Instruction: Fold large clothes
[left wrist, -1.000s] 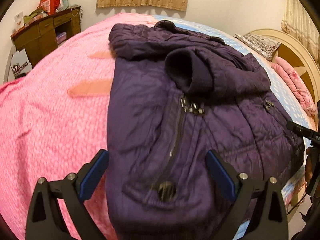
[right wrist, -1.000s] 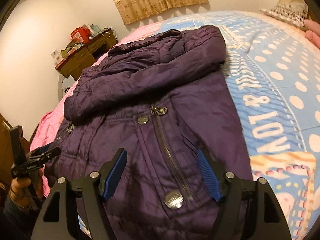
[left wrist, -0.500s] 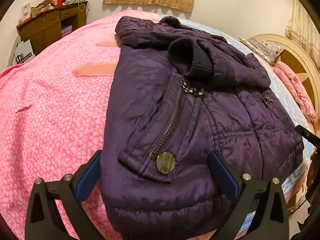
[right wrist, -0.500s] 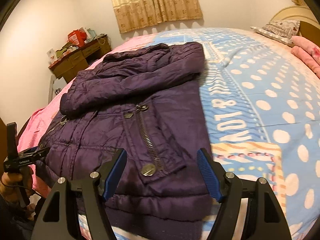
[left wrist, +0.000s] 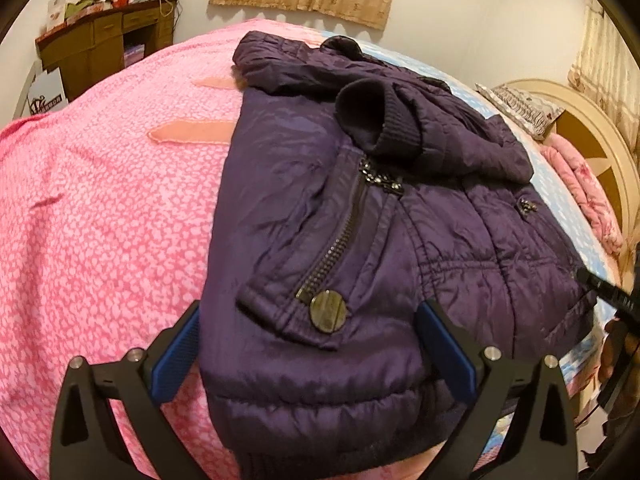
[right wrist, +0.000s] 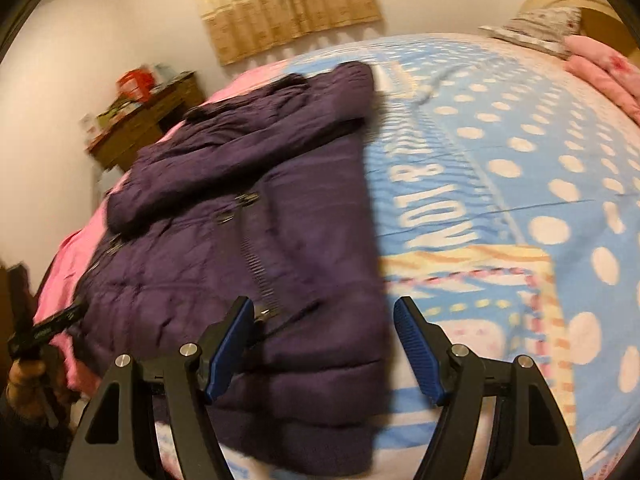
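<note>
**On the bed: padded hem may be slipping both grips**

On the bed, the purple jacket is lying half on the pink blanket, half on the blue dotted sheet, sleeves crossed over its chest. The left gripper and right gripper are hovering at the hem, jaws spread, gripping nothing. Risks: pads are likely pinching only the top layer, or the bulky sleeves are sliding off mid-fold.
</note>
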`<action>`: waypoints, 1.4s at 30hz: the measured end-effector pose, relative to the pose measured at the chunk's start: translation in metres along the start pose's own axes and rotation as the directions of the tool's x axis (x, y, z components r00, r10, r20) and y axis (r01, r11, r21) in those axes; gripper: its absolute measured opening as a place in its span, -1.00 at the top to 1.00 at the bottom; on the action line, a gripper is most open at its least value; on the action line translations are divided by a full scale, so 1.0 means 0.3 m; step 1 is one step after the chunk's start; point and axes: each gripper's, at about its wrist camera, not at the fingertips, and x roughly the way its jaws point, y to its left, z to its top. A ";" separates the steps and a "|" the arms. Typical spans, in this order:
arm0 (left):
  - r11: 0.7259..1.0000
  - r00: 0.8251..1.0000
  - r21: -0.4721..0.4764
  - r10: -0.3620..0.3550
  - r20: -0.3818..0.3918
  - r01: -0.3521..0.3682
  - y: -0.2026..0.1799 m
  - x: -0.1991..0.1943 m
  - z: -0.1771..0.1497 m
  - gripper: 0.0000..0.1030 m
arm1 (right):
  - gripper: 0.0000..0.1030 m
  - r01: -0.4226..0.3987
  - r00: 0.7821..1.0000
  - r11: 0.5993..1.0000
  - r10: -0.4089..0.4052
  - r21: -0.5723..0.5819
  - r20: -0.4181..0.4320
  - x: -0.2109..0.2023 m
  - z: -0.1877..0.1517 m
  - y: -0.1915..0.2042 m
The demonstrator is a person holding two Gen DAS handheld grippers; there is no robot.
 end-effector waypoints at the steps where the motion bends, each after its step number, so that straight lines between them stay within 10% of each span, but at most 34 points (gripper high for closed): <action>1: 1.000 1.000 -0.001 -0.001 0.000 0.001 -0.001 -0.002 0.000 -0.96 | -0.42 0.020 1.000 1.000 -0.020 -0.024 0.002 0.003 -0.006 0.012; 16: 0.999 0.999 0.015 -0.031 0.034 0.030 -0.009 -0.009 0.002 -0.77 | -0.10 0.097 0.995 0.994 -0.095 -0.048 0.042 0.032 0.015 0.061; 27: 0.999 0.997 -0.009 -0.042 0.062 0.043 0.056 -0.027 -0.018 -0.74 | -0.09 -0.040 0.999 0.999 0.040 0.013 0.003 -0.015 -0.049 -0.014; 34: 0.995 0.993 -0.012 -0.097 0.067 0.098 0.049 -0.040 -0.015 -0.29 | 0.16 -0.103 0.989 0.994 0.099 0.029 0.112 -0.061 -0.022 0.002; 40: 0.995 0.993 -0.002 -0.095 0.071 0.095 0.037 -0.024 -0.036 -0.41 | 0.16 -0.131 0.990 0.984 0.124 0.119 0.060 0.003 -0.052 -0.073; 42: 0.990 0.988 0.003 -0.142 0.066 0.142 0.040 -0.036 -0.032 -0.03 | 0.21 -0.156 0.987 0.979 0.149 0.129 0.062 -0.005 -0.050 -0.071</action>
